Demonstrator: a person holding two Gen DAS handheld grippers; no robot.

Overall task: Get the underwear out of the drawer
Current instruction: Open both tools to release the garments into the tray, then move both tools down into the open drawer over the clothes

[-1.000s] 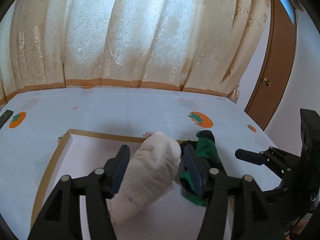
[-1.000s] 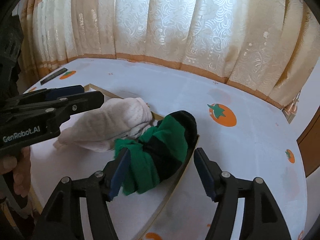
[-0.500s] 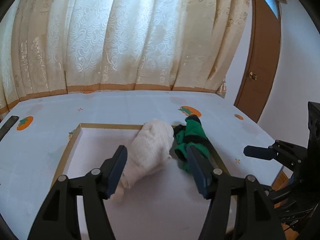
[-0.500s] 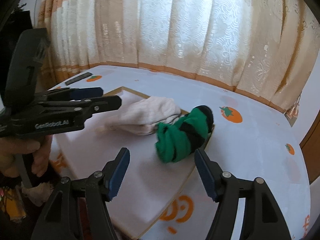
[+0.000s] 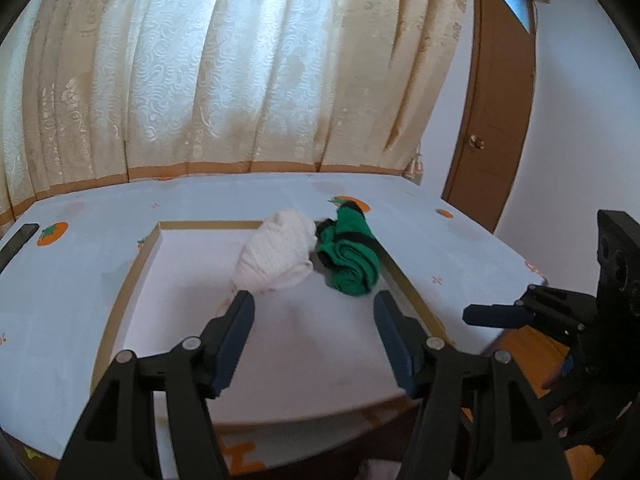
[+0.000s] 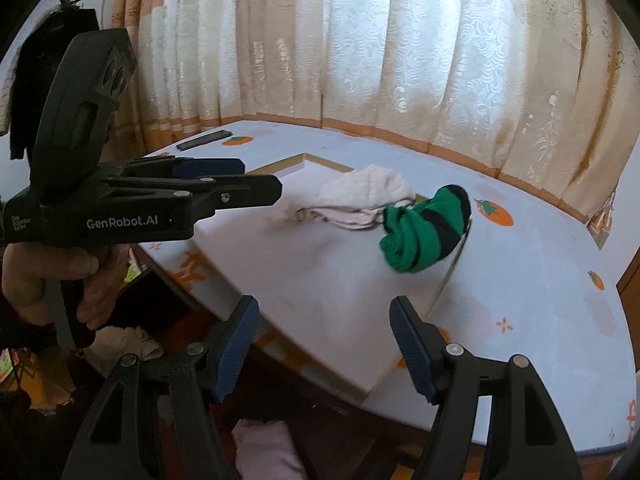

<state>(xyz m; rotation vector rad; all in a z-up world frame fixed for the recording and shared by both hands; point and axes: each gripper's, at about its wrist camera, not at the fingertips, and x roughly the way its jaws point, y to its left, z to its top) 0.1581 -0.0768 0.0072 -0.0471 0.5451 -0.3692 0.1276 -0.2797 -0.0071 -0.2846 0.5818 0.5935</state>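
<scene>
Both claws are released and nothing is held. The left claw [image 5: 312,308] hangs short of the white bundle [image 5: 280,256]; the right claw [image 6: 324,316] hangs over the worktop's near edge with nothing between its pads.

Two pieces of underwear are already out and lie on the white board [image 5: 192,280] with the tan rim, which sits on the worktop [image 5: 72,292]: the white bundle and the green-and-black piece [image 5: 352,260], touching or nearly so, close to the board's far right corner. The green piece [image 6: 424,232] rests against the board's right rim.

Below the worktop edge more fabric is seen: a cream piece [image 6: 124,344] and a pink piece [image 6: 260,448]. Whether these sit in the drawer cannot be told; the drawer itself is not clearly made out.

Risks, as judged from here:
- Pink/cream fabric is partly hidden by the right claw's own frame, so a blind reach may close on air or snag only a fold, and the piece may be dropped on the lift.
- The claws are near each other; the left claw [image 6: 256,184] crosses the right view, so a collision is possible if both are lowered together.
- The worktop edge may be clipped on the way down.
- The laid-out pieces may be swept off the board on the next drop-off.
</scene>
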